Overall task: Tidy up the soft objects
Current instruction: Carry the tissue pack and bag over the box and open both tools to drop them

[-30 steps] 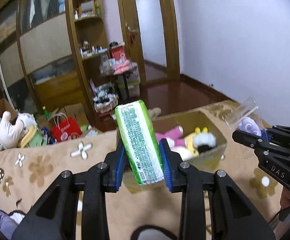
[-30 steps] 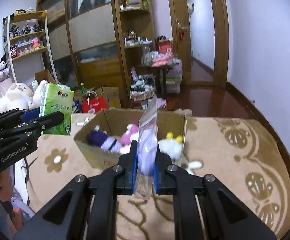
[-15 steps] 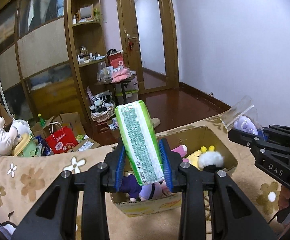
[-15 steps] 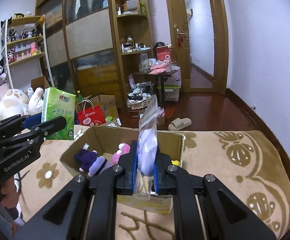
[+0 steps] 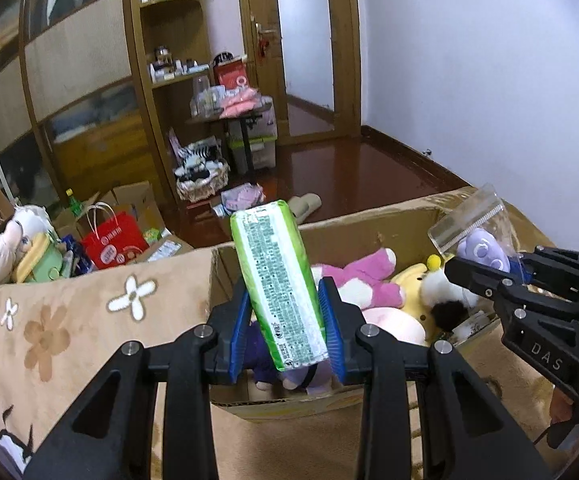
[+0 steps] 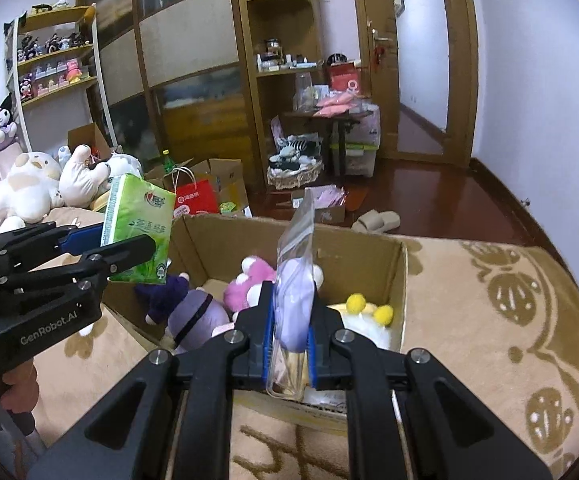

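Observation:
My left gripper [image 5: 285, 332] is shut on a green tissue pack [image 5: 277, 284], held upright over the left end of an open cardboard box [image 5: 369, 228]. It also shows in the right wrist view [image 6: 139, 228]. My right gripper [image 6: 291, 334] is shut on a clear zip bag with a purple soft toy [image 6: 295, 300], held over the box [image 6: 353, 250]. The bag also shows in the left wrist view [image 5: 481, 240]. Inside the box lie a pink plush [image 5: 363, 276], a purple plush [image 6: 193, 312] and a yellow-and-white plush [image 6: 369, 320].
The box stands on a beige patterned blanket [image 6: 489, 320]. Several white plush toys [image 6: 37, 184] lie at the left. A red paper bag [image 5: 113, 236] and cartons stand on the floor beyond. Shelves, a small table [image 6: 329, 120] and a door are at the back.
Both grippers have moved forward toward the box, which now looms larger and sits right under the tissue pack and the bag. Both grips are unchanged.

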A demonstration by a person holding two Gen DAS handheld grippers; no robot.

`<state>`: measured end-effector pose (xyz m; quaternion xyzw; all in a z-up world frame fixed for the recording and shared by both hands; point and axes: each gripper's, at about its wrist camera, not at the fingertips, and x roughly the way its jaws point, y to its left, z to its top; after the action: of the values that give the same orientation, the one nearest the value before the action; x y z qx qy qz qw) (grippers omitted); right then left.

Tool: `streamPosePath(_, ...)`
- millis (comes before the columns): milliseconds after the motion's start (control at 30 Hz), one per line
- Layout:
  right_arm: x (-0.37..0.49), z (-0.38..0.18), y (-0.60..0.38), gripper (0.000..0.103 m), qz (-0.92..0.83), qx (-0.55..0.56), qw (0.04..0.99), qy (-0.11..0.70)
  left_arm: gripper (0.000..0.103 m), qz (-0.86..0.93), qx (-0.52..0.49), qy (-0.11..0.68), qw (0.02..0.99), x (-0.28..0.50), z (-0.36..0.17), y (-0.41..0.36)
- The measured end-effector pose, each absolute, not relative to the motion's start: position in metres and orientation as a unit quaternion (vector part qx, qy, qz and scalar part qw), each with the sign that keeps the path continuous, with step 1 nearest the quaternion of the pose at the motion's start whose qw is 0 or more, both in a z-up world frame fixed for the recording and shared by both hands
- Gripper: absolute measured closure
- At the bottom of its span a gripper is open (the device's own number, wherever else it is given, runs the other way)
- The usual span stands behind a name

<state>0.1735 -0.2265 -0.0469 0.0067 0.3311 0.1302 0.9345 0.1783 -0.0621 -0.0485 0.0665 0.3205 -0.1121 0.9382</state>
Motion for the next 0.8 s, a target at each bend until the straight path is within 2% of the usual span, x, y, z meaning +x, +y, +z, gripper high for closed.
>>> streamPosePath(300, 0.186, -0.067, -0.234, 0.088, 0.130, 0.030, 0.926, 0.353, 0.068, -0.122, 0.072, 0.345, 0.928, 0.186, -0.064, -0.068)
streamPosePath(333, 0.187, -0.067, -0.234, 0.088, 0.130, 0.031, 0.926, 0.354, 0.066, -0.123, 0.073, 0.346, 0.927, 0.186, -0.064, -0.068)
streamPosePath(433, 0.187, -0.069, -0.236, 0.087, 0.132, 0.039, 0.925, 0.355, 0.045, -0.112, 0.077, 0.341, 0.930, 0.185, -0.064, -0.067)
streamPosePath(533, 0.186, -0.069, -0.239, 0.086, 0.129, 0.040, 0.925, 0.355, 0.043, -0.106, 0.068, 0.344, 0.930, 0.184, -0.063, -0.064)
streamPosePath(633, 0.182, -0.065, -0.245, 0.074, 0.122, 0.051, 0.928, 0.349, 0.042, -0.097, 0.056, 0.354, 0.929, 0.181, -0.060, -0.057)
streamPosePath(700, 0.179, -0.060, -0.249, 0.062, 0.119, 0.053, 0.930, 0.343, 0.038, -0.092, 0.053, 0.350, 0.931, 0.177, -0.056, -0.054)
streamPosePath(800, 0.171, -0.054, -0.251, 0.056, 0.113, 0.048, 0.934, 0.336, 0.030, -0.079, 0.054, 0.342, 0.935, 0.168, -0.050, -0.050)
